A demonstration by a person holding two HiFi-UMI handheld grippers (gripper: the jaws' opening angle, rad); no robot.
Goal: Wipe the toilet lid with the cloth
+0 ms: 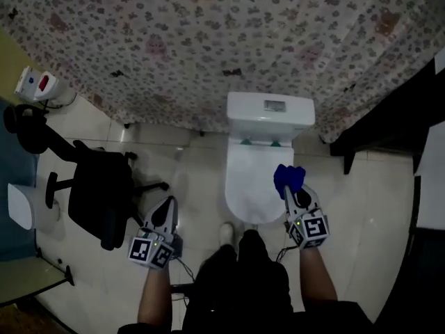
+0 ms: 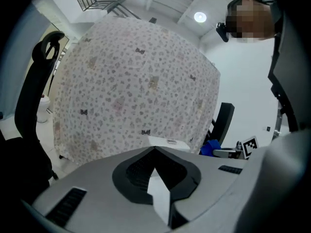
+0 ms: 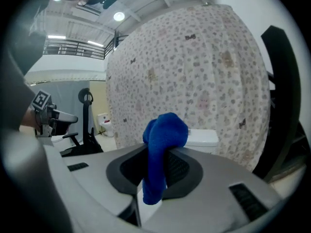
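The white toilet stands against the flowered curtain, its lid (image 1: 252, 183) down and its tank (image 1: 270, 113) behind. My right gripper (image 1: 287, 188) hovers over the lid's right edge, shut on a bunched blue cloth (image 1: 288, 177). In the right gripper view the cloth (image 3: 163, 142) bulges up from between the closed jaws and hangs down, with the tank (image 3: 203, 139) behind it. My left gripper (image 1: 169, 203) is held over the floor left of the toilet, shut with nothing in it. In the left gripper view, the left gripper (image 2: 154, 150) has its jaws meeting tip to tip, with the tank (image 2: 167, 142) beyond.
A black office chair (image 1: 99, 195) stands close to the left of my left gripper. The flowered curtain (image 1: 208, 40) hangs across the back. Dark furniture (image 1: 396, 124) fills the right side. A person's shoes (image 1: 240, 236) are on the pale tile floor before the bowl.
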